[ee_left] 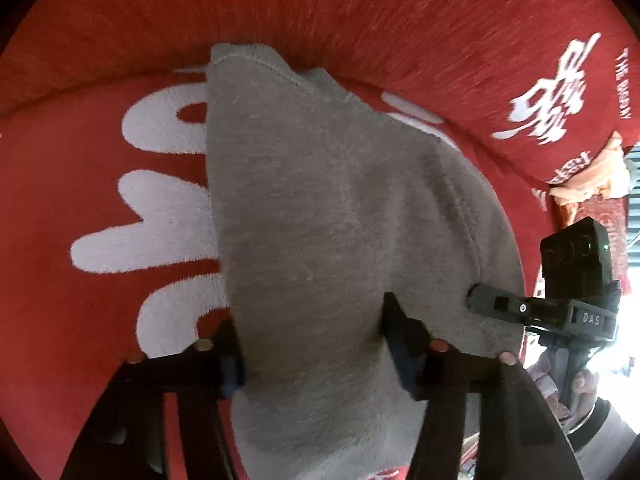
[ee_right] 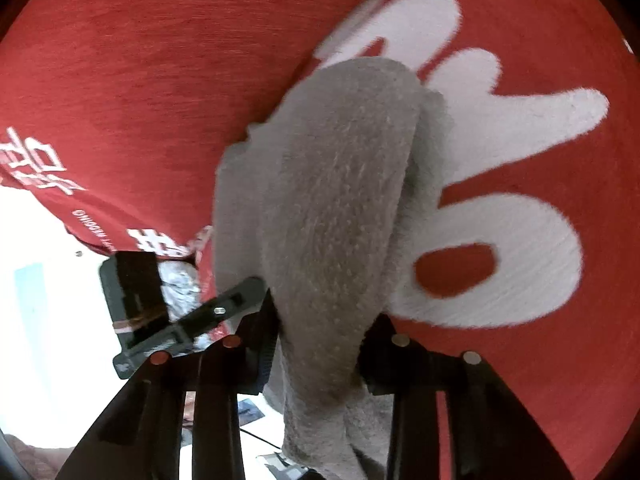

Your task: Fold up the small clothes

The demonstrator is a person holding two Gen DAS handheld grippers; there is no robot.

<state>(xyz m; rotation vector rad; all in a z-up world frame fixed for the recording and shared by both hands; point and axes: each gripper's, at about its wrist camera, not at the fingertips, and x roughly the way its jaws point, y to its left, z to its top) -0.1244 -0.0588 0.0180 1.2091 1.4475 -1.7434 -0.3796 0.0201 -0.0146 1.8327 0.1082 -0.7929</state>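
A small grey knit garment (ee_left: 340, 220) lies over a red cloth with white letters (ee_left: 80, 184). My left gripper (ee_left: 312, 344) has the garment's near edge between its jaws, with the cloth bunched between the two pads. My right gripper (ee_right: 316, 344) holds the same grey garment (ee_right: 340, 200), which hangs doubled over between its jaws. In the left wrist view the right gripper (ee_left: 492, 300) touches the garment's right edge. In the right wrist view the left gripper (ee_right: 224, 304) sits at the garment's left edge.
The red cloth (ee_right: 140, 80) fills both views and rises as a fold at the back (ee_left: 360, 20). An orange cloth (ee_left: 592, 180) lies at the far right. A white surface (ee_right: 36, 280) shows at the left in the right wrist view.
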